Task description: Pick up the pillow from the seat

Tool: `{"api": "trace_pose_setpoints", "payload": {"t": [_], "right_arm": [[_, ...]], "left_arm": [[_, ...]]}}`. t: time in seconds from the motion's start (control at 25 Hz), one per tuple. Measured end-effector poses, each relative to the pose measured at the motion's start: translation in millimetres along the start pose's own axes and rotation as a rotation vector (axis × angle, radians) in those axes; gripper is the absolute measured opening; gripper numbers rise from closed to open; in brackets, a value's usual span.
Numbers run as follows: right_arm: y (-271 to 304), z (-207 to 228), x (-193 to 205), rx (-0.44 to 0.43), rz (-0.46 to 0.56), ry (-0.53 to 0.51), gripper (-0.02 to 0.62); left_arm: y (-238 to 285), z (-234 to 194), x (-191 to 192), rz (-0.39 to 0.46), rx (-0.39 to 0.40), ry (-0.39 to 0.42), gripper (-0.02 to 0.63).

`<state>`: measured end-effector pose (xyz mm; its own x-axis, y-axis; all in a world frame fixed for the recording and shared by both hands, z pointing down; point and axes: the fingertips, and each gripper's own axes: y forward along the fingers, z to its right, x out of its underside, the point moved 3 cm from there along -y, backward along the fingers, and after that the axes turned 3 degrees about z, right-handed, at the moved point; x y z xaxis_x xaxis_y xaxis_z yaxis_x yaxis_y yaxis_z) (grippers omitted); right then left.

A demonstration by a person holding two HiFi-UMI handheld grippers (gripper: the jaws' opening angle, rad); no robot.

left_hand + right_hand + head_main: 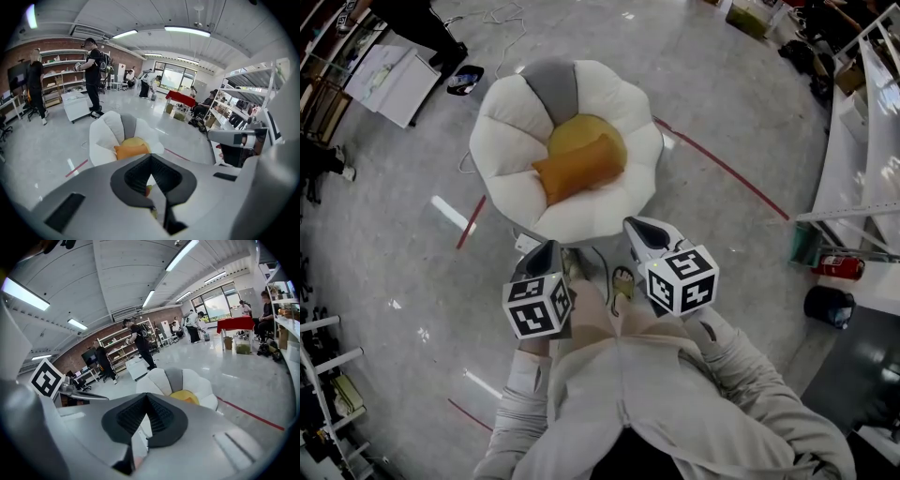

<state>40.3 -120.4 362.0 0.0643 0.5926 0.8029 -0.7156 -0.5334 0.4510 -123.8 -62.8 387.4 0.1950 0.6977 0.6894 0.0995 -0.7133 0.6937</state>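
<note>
An orange pillow lies across the yellow centre of a white flower-shaped seat that has one grey petal. Both grippers hover short of the seat's near edge, pointing at it. My left gripper is shut with nothing in it, just off the near-left rim. At the near-right rim my right gripper also looks shut and empty. The left gripper view has the pillow just above the closed tips of the left gripper. In the right gripper view, the seat rises behind the right gripper, and only a sliver of pillow shows.
Red tape lines cross the grey floor beside the seat. A white cabinet stands at the far left, with people near it. Metal shelving, a red fire extinguisher and a black bin are at the right.
</note>
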Motion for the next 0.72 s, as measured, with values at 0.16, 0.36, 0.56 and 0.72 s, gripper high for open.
{"api": "trace_pose_setpoints", "payload": {"t": [0.16, 0.36, 0.56, 0.72], "right_arm": [[21, 5, 4, 0.019, -0.014, 0.017, 0.000], [49, 21, 9, 0.062, -0.035, 0.046, 0.000], [87, 39, 19, 0.106, -0.069, 0.070, 0.000], [116, 51, 21, 0.121, -0.082, 0.102, 0.000]], "left_arm": [[19, -14, -4, -0.018, 0.008, 0.009, 0.002], [54, -26, -7, -0.061, 0.035, 0.036, 0.002], [101, -44, -10, -0.127, 0.068, 0.090, 0.002], [144, -57, -18, -0.173, 0.096, 0.120, 0.003]]}}
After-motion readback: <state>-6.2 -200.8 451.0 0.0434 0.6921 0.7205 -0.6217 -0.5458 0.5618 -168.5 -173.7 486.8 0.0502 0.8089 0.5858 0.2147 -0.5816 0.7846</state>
